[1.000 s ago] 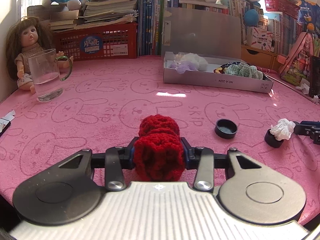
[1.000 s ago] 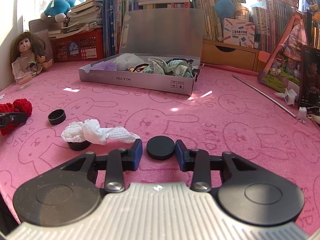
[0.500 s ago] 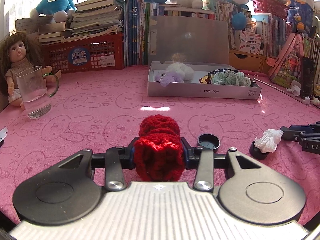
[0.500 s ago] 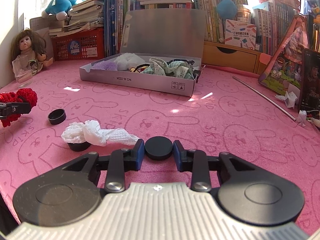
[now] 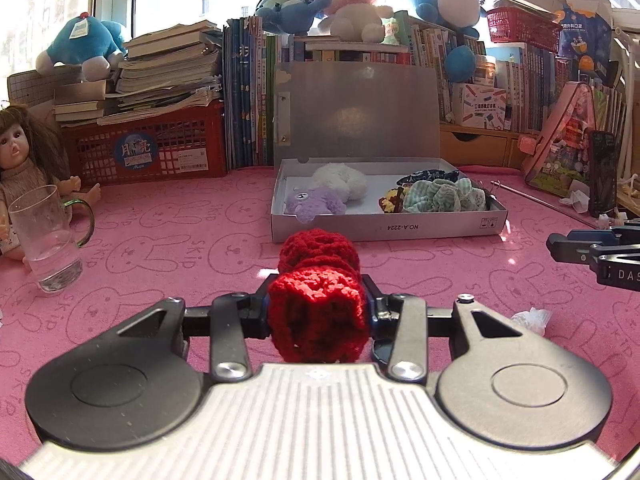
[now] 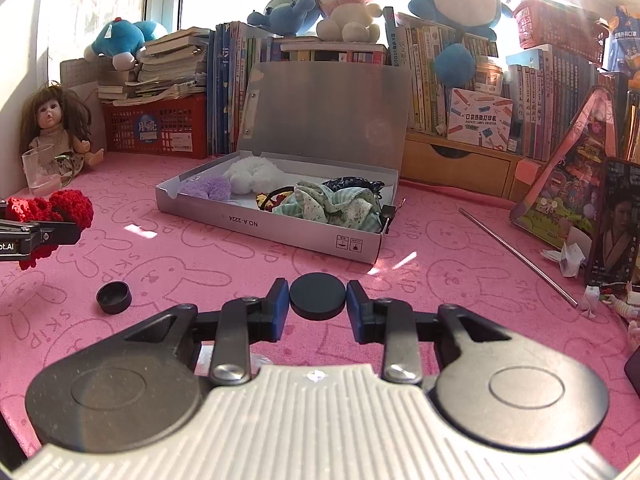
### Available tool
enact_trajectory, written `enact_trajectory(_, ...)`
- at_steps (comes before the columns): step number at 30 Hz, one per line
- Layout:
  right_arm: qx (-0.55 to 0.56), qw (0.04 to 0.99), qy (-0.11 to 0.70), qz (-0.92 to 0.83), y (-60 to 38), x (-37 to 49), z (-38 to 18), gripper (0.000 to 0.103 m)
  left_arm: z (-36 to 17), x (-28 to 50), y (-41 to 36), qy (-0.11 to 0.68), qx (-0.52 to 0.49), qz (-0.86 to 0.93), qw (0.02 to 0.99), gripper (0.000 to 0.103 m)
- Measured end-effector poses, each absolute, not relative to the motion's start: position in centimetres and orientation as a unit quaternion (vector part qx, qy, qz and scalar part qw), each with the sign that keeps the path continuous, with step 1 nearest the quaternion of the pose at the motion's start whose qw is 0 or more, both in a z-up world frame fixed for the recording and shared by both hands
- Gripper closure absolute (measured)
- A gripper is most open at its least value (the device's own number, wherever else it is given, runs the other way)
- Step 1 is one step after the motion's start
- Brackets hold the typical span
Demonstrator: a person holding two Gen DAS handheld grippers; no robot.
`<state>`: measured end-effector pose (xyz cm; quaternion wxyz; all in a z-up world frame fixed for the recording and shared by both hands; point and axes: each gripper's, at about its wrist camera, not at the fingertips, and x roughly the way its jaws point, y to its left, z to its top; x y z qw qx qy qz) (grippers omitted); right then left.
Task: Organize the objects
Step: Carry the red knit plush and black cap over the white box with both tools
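Observation:
My left gripper point(image 5: 317, 300) is shut on a red crocheted scrunchie point(image 5: 318, 256) and holds it above the pink mat. It points at the open grey box point(image 5: 384, 228), which holds a white and a purple plush and several fabric scrunchies. My right gripper point(image 6: 317, 293) is shut on a flat black round cap point(image 6: 317, 303), also off the mat. The grey box point(image 6: 280, 232) lies ahead of it and slightly left. In the right wrist view the left gripper point(image 6: 40, 236) shows at the left edge with the red scrunchie point(image 6: 68, 204). The right gripper's fingers point(image 5: 580, 246) show at the right edge of the left wrist view.
A second black cap point(image 6: 114, 298) lies open side up on the mat, and a white tissue wad point(image 5: 530, 316) lies nearby. A glass mug point(image 5: 48, 236) and a doll point(image 5: 20, 152) stand at the left. A metal rod point(image 6: 516, 256) lies at the right. Books and baskets line the back.
The right gripper's jaws closed onto the black cap, then lifted it. The left gripper rose with the red scrunchie and now faces the box. The tissue wad has dropped below the right wrist view.

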<state>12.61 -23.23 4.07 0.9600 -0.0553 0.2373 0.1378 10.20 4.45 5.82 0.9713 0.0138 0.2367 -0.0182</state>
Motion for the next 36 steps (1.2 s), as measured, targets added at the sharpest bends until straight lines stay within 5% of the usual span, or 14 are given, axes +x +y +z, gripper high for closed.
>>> enact_trajectory(36, 0.001, 0.964, 0.241, 0.112, -22.6, 19.4, 7.2, 0.068, 8.4, 20.6, 4.2, 0.239, -0.025, -0.035, 0.97, 0.056)
